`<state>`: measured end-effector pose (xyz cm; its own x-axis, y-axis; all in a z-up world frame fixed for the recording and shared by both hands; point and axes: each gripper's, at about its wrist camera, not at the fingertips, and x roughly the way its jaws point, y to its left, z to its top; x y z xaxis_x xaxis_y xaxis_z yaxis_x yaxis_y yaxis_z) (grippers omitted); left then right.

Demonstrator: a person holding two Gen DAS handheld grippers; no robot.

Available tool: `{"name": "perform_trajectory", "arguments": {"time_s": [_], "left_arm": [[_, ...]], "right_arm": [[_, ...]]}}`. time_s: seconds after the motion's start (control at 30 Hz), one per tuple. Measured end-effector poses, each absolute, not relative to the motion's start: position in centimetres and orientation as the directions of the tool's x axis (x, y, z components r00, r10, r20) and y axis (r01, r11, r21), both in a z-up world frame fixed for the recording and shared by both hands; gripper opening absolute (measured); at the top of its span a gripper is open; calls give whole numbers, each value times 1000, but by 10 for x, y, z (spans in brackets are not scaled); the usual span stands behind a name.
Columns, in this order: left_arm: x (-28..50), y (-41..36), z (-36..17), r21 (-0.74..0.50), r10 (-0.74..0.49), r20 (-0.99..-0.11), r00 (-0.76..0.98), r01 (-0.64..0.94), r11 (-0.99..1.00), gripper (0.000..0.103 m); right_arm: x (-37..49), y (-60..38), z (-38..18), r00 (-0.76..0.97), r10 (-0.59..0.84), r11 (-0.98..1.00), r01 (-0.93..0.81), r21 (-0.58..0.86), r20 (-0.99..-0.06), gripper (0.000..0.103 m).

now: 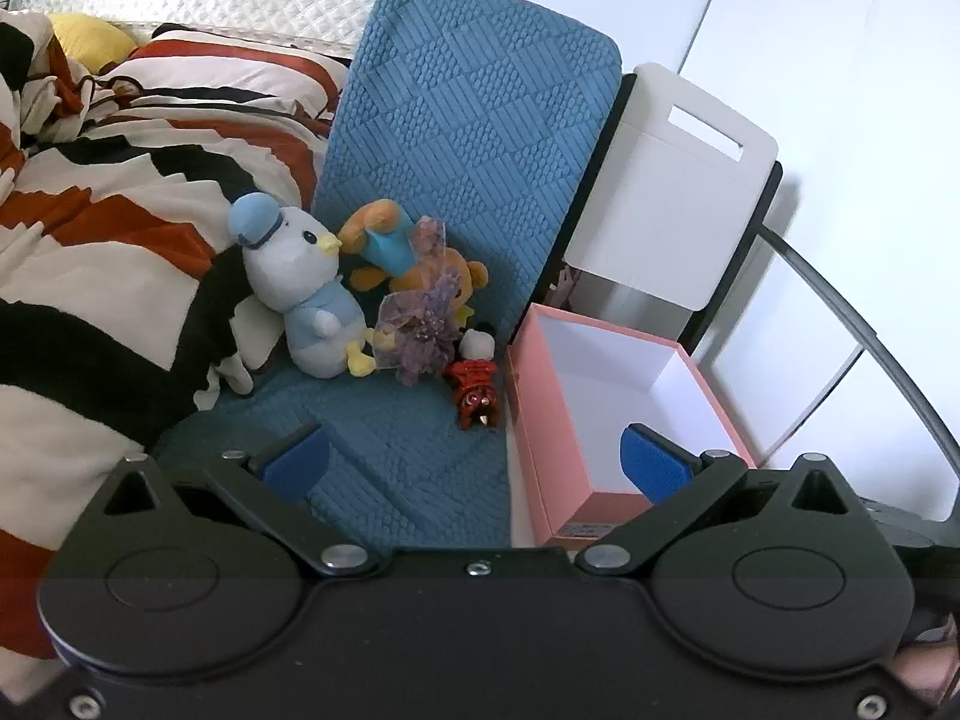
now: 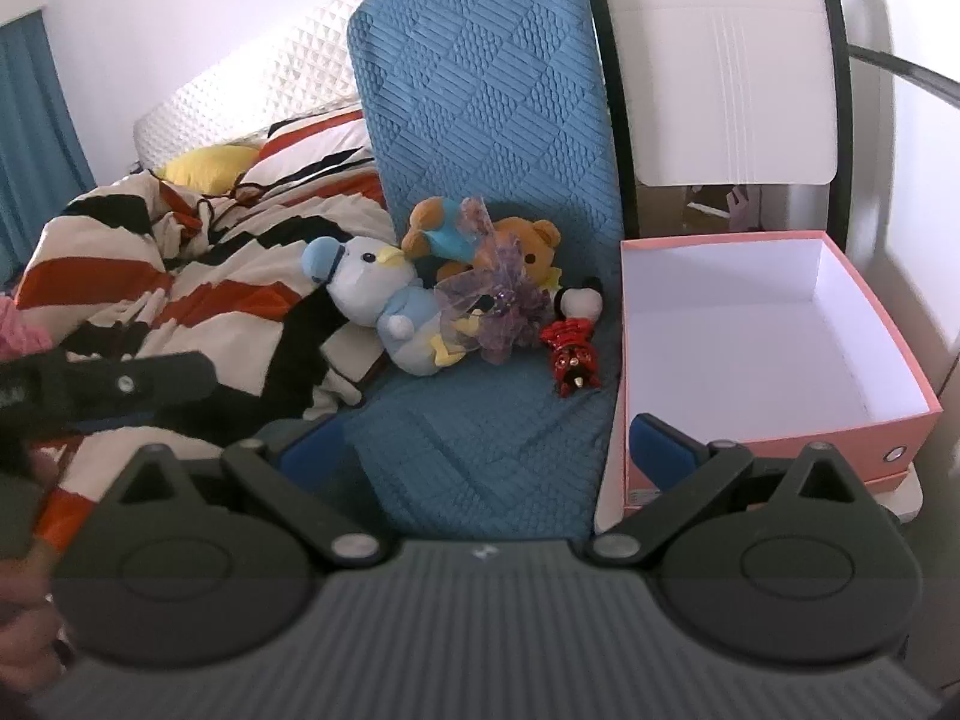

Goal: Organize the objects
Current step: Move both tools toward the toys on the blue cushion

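Several soft toys lie on a blue quilted cushion (image 1: 414,468) (image 2: 480,438): a white duck plush in a blue hat (image 1: 300,288) (image 2: 384,306), an orange bear plush (image 1: 414,264) (image 2: 528,246), a purple organza bundle (image 1: 420,324) (image 2: 504,306) and a small doll in a red dress (image 1: 474,384) (image 2: 570,342). An open, empty pink box (image 1: 606,516) (image 2: 774,438) stands right of them. My left gripper (image 1: 474,468) is open and empty, short of the toys. My right gripper (image 2: 489,450) is open and empty, also short of them.
A striped black, white and orange blanket (image 1: 108,228) (image 2: 198,276) lies on the left. A white chair back (image 1: 678,192) (image 2: 720,72) stands behind the pink box. The left gripper's body (image 2: 102,384) shows at the left of the right wrist view.
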<state>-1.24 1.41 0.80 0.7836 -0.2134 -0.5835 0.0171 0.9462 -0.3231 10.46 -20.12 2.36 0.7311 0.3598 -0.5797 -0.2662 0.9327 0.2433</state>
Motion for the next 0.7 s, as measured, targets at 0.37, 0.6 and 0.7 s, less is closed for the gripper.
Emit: {"name": "perform_trajectory", "arguments": {"time_s": [0.37, 0.6, 0.7], "left_arm": [[-5, 7, 20, -316, -195, -552, 811, 13, 949, 103], [2, 8, 9, -285, -164, -571, 804, -7, 958, 103], [3, 9, 4, -274, -154, -577, 802, -13, 962, 103]], "right_arm": [[106, -210, 24, 756, 313, 947, -199, 254, -576, 103], [113, -212, 10, 758, 280, 955, -158, 250, -589, 103], [112, -211, 7, 764, 284, 953, -159, 257, -579, 103]]}}
